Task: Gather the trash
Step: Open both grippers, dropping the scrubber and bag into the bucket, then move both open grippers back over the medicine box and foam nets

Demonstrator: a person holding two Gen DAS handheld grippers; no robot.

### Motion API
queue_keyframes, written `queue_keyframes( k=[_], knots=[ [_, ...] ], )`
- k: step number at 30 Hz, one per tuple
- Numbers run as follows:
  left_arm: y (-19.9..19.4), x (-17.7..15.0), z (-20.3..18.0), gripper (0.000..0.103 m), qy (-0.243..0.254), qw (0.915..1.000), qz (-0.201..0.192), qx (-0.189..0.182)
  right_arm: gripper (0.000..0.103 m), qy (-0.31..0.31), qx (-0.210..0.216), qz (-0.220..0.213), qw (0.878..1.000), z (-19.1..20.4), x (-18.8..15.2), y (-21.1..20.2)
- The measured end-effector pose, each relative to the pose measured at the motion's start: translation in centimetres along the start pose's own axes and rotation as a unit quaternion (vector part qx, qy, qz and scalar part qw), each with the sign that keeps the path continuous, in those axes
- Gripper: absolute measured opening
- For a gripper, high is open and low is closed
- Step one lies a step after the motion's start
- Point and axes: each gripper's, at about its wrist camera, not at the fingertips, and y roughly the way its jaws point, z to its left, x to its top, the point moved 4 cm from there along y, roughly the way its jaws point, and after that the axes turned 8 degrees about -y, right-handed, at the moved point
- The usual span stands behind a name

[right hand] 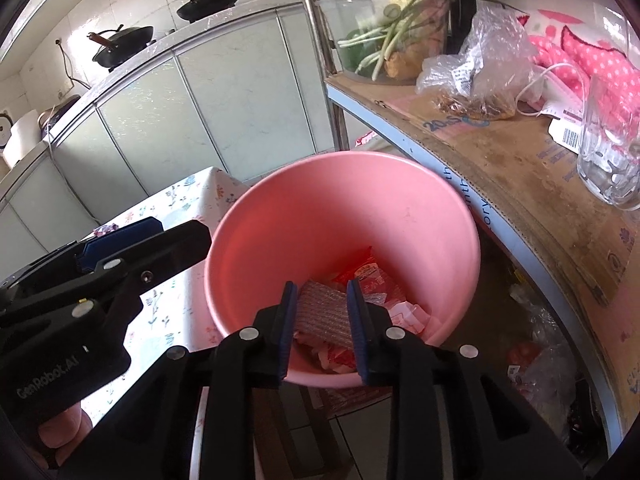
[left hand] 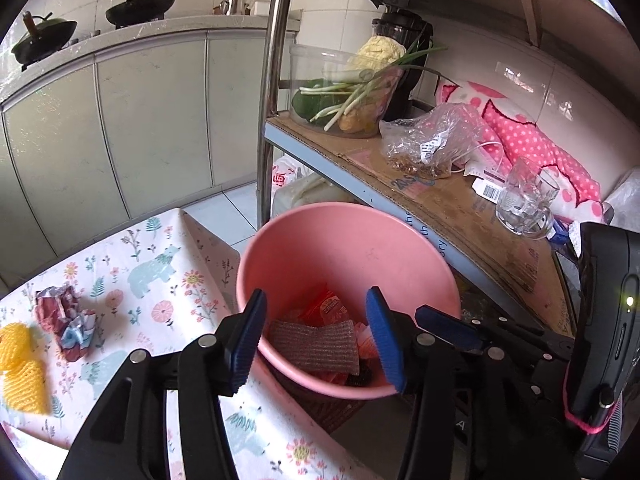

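A pink bin (left hand: 344,248) stands beside the table; in the right wrist view (right hand: 320,208) it fills the middle. Inside lie a grey foam sheet (left hand: 316,346) and red wrappers (left hand: 328,306). My left gripper (left hand: 316,334) is open and empty above the bin's near rim. My right gripper (right hand: 322,326) is open with its jaws part way apart, above the bin, with the foam sheet (right hand: 320,312) seen between them; it also shows at the right of the left wrist view (left hand: 444,326). A crumpled wrapper (left hand: 66,322) and yellow foam netting (left hand: 22,364) lie on the floral tablecloth (left hand: 152,280).
A metal shelf (left hand: 440,200) lined with cardboard stands right of the bin, carrying a glass mug (left hand: 524,204), a plastic bag (left hand: 432,140) and a container of vegetables (left hand: 344,92). Pale cabinets (left hand: 140,120) with woks on top stand behind. Bags lie under the shelf (right hand: 540,360).
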Motion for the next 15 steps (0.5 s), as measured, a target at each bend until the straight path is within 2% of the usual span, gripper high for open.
queue_keyframes(
  k=[15],
  knots=[
    [-5.5, -1.8, 2.4, 0.053, -0.013, 0.9996, -0.015, 0.022, 0.029, -0.037, 0.013, -0.013, 0.999, 4.6, -0.8, -3.3]
  ],
)
